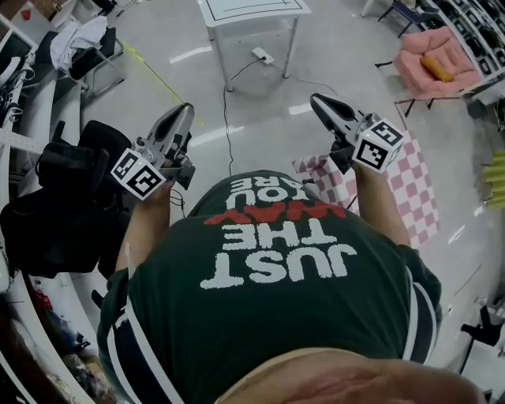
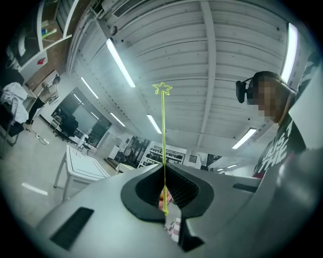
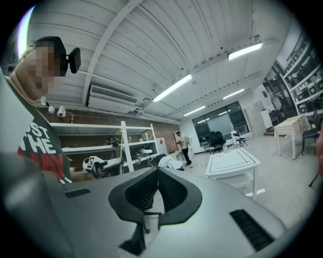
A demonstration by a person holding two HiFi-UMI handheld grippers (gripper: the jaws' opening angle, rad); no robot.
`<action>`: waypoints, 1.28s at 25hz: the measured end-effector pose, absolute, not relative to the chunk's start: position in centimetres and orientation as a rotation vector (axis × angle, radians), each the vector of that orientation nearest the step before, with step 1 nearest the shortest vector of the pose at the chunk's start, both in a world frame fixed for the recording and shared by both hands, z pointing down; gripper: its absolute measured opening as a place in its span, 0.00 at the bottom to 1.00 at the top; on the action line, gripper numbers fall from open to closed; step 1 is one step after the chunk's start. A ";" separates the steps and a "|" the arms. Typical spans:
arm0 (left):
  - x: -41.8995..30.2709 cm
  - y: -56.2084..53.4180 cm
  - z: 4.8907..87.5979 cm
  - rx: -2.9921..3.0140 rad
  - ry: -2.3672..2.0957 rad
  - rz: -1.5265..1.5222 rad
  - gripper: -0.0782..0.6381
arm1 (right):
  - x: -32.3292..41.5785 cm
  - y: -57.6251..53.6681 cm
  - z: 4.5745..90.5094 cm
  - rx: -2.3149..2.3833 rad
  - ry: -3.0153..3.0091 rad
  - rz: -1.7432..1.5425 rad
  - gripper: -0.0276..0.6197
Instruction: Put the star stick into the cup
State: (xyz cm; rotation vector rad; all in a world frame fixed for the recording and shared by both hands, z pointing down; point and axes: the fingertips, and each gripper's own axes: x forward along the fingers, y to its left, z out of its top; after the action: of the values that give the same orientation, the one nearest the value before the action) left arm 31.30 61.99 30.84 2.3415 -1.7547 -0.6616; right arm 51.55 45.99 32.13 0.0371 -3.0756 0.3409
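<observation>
My left gripper (image 1: 186, 110) is held up at chest height and is shut on the star stick (image 1: 158, 77), a thin yellow-green rod that slants away up and to the left. In the left gripper view the stick (image 2: 163, 131) rises straight out of the closed jaws of the gripper (image 2: 164, 169) to a small outlined star (image 2: 162, 89) against the ceiling. My right gripper (image 1: 316, 99) is raised at the right and shut with nothing in it. Its jaws meet in the right gripper view (image 3: 157, 171). No cup shows in any view.
A white table (image 1: 252, 12) stands ahead with a power strip (image 1: 263, 55) and cable on the floor. A pink checked mat (image 1: 418, 185) lies at the right, a pink seat (image 1: 434, 59) beyond it. Black bags (image 1: 63, 197) are piled at the left. A person (image 3: 182, 146) stands far off by the shelves.
</observation>
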 end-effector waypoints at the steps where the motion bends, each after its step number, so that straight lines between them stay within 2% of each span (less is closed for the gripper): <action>1: 31.0 61.7 31.0 2.343 -1.750 -0.661 0.13 | 51.2 45.8 32.3 0.039 -3.074 0.349 0.09; 8: 24.6 59.3 32.7 2.351 -1.703 -0.702 0.13 | 44.8 44.1 33.4 0.072 -3.030 0.333 0.09; 22: -4.5 52.0 31.2 2.467 -1.572 -0.694 0.13 | 14.9 39.4 29.3 0.155 -3.050 0.255 0.10; 32: -16.9 47.3 33.1 2.420 -1.548 -0.730 0.13 | 4.0 33.5 30.1 0.242 -3.019 0.291 0.10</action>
State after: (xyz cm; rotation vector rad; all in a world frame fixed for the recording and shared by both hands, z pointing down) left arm -16.94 47.29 33.12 2.4202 -1.5475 -0.7297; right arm 4.05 33.48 30.12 0.2416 -3.0191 0.2905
